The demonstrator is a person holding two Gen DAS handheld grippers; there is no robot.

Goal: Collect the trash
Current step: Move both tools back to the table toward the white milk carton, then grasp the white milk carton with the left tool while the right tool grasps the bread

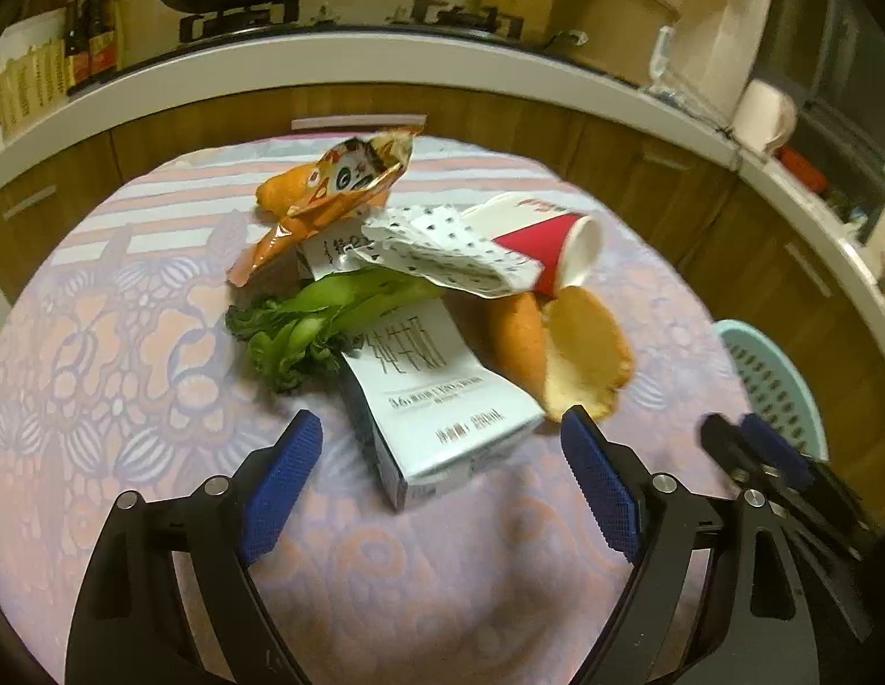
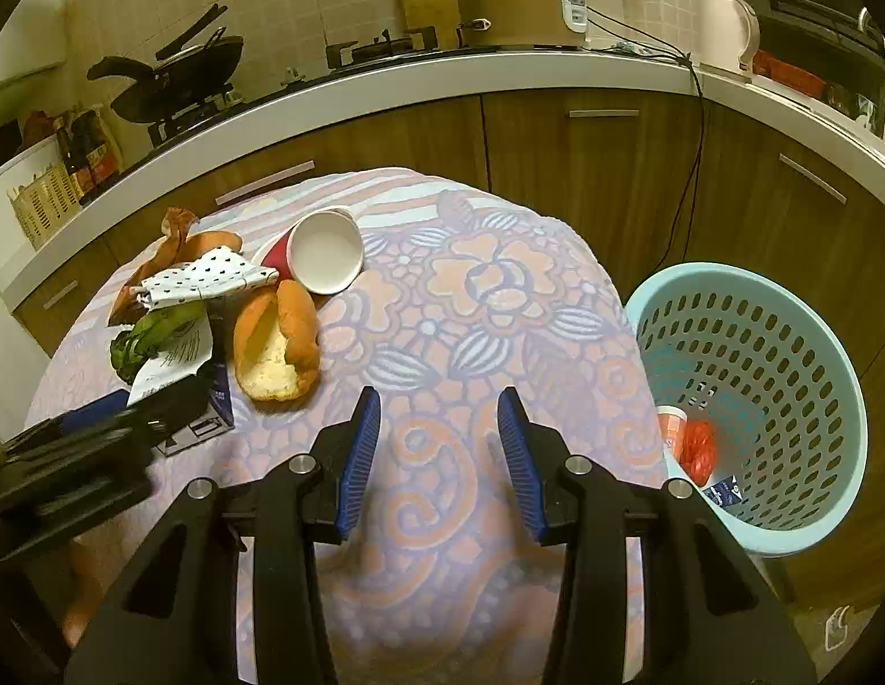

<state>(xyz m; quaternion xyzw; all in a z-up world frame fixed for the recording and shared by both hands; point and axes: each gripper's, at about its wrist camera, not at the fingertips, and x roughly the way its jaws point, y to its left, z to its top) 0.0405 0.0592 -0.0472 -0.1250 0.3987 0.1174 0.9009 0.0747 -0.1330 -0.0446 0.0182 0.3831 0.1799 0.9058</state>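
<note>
The milk carton (image 1: 437, 399) lies flat at the near edge of the trash heap on the table (image 1: 128, 342), greens (image 1: 305, 325) and a dotted wrapper (image 1: 442, 254) draped over its far end, so I frame its bare near end with my left gripper (image 1: 442, 434), jaws wide and touching nothing. My right gripper (image 2: 439, 408) hangs half-open and empty over bare cloth, between the bread roll (image 2: 277, 342) and the blue basket (image 2: 785, 342) beside the table, which already holds scraps.

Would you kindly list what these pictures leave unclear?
- Left wrist view: basket contents, cut by right gripper and the frame edge.
- Right wrist view: milk carton half hidden by blurred left gripper.
- Both views: carton print too small.
</note>
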